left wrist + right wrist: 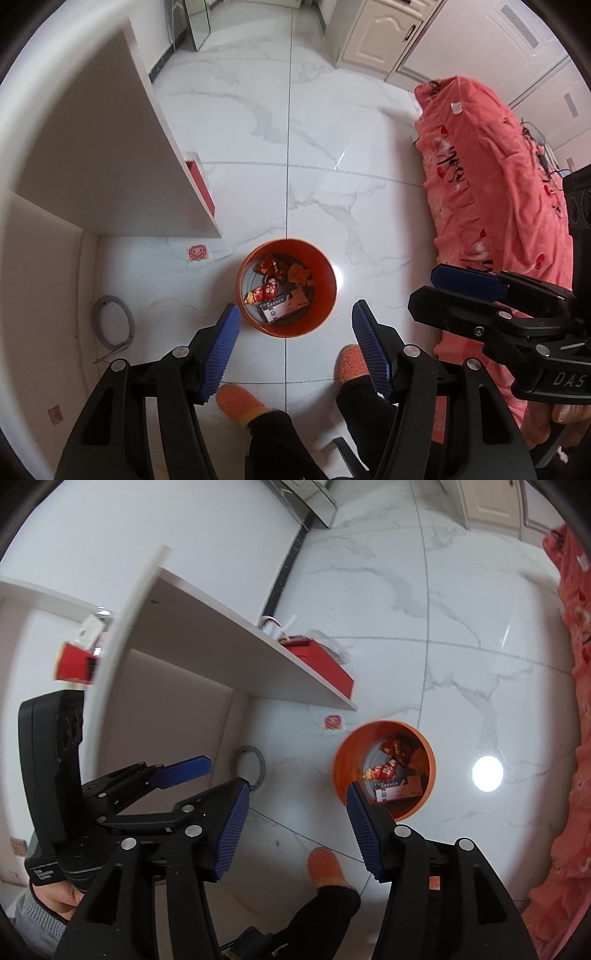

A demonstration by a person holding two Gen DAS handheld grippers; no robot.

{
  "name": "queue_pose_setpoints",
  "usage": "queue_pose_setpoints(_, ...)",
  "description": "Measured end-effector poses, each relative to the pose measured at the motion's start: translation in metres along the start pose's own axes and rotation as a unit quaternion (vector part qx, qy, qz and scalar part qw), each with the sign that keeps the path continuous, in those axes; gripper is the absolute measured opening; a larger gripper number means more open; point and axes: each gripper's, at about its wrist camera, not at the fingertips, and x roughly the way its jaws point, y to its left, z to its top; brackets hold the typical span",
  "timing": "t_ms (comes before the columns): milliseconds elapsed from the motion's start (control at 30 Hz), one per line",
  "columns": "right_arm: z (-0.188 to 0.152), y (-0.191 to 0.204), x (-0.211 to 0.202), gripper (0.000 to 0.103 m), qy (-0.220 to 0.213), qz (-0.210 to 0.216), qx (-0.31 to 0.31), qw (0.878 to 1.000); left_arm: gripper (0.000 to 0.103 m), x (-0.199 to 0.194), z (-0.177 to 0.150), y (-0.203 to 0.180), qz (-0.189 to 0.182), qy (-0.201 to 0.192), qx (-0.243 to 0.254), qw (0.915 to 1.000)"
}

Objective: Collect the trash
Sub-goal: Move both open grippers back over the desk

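Observation:
An orange round bin (325,266) stands on the white marble floor and holds red wrappers, an orange scrap and a small carton (284,305). My left gripper (293,314) is open and empty, high above the bin. The right gripper (436,291) shows at the right edge of the left wrist view. In the right wrist view the bin (343,764) is lower right of centre. My right gripper (297,794) is open and empty above the floor left of the bin. The left gripper (221,771) shows at the left. A pink sticker-like scrap (198,253) lies on the floor by the shelf, also in the right wrist view (333,722).
A white shelf unit (110,155) stands on the left with a red box (325,668) beside it. A grey ring (114,325) lies on the floor near the wall. A pink-covered bed (498,177) fills the right. The person's orange slippers (236,398) are below.

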Motion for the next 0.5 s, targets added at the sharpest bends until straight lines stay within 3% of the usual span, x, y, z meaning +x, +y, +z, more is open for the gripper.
queue_pose_setpoints(200, 0.001, 0.045, -0.047, 0.056, -0.015, 0.021, -0.039, 0.999, 0.064, -0.058, -0.010, -0.009, 0.014, -0.038, 0.002, 0.9992)
queue_pose_setpoints(433, -0.001, 0.102, -0.087, 0.056, -0.025, 0.049, -0.098, 0.994, 0.065, -0.123, -0.030, 0.004, 0.039, -0.088, -0.034, 0.9948)
queue_pose_setpoints(500, -0.002, 0.119, -0.094, 0.056, -0.026, 0.056, -0.117, 0.991, 0.072, -0.140, -0.037, 0.009, 0.050, -0.104, -0.044, 0.9923)
